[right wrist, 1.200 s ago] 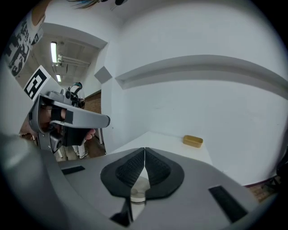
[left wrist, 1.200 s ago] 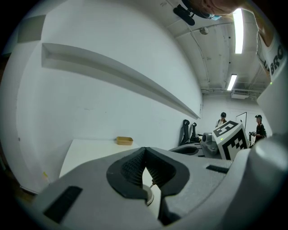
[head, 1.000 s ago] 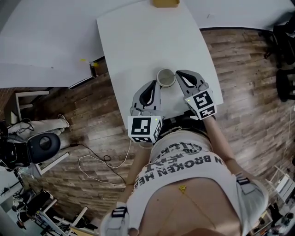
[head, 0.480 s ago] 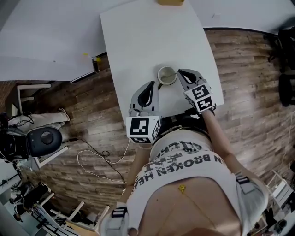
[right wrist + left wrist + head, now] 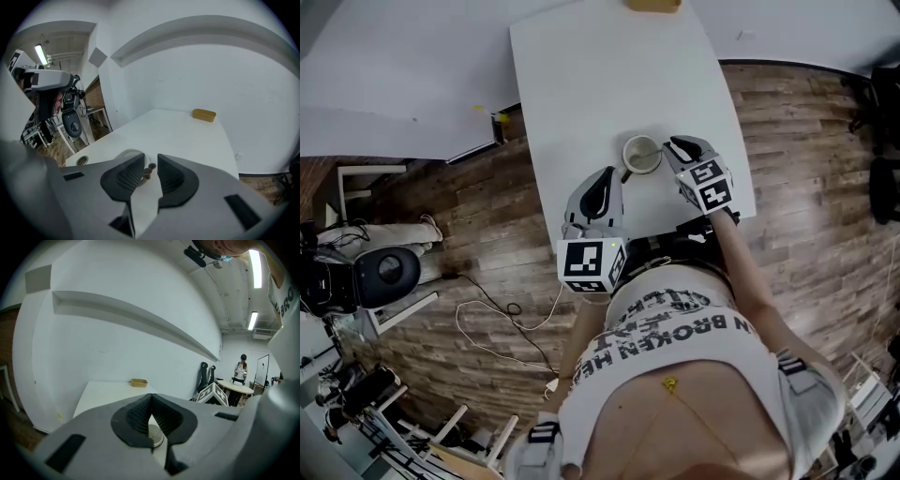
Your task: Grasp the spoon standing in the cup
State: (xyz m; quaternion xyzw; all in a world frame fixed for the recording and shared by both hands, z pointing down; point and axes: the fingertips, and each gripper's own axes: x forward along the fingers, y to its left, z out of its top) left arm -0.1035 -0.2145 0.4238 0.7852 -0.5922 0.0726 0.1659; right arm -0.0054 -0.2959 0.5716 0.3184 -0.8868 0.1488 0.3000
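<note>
Two opening jaws of the right gripper (image 5: 150, 160) flank the spoon (image 5: 147, 171) standing in the cup (image 5: 128, 153) at its twelve o'clock, not yet pinched; the clenched left gripper (image 5: 150, 398) lies farther off.

The person wore a white top (image 5: 694, 394) with black block lettering and a thin gold necklace (image 5: 671, 383). The grey left gripper (image 5: 607, 174) and grey right gripper (image 5: 678, 147) had black ribbed pads (image 5: 136, 416) and cubes (image 5: 589, 265) with black-and-white square markers.

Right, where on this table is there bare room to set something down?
Bare: the table between the cup and the yellow box at its far edge. Crowded: the near edge, with cup, left gripper, and right gripper, its jaws opening with the spoon between them.
</note>
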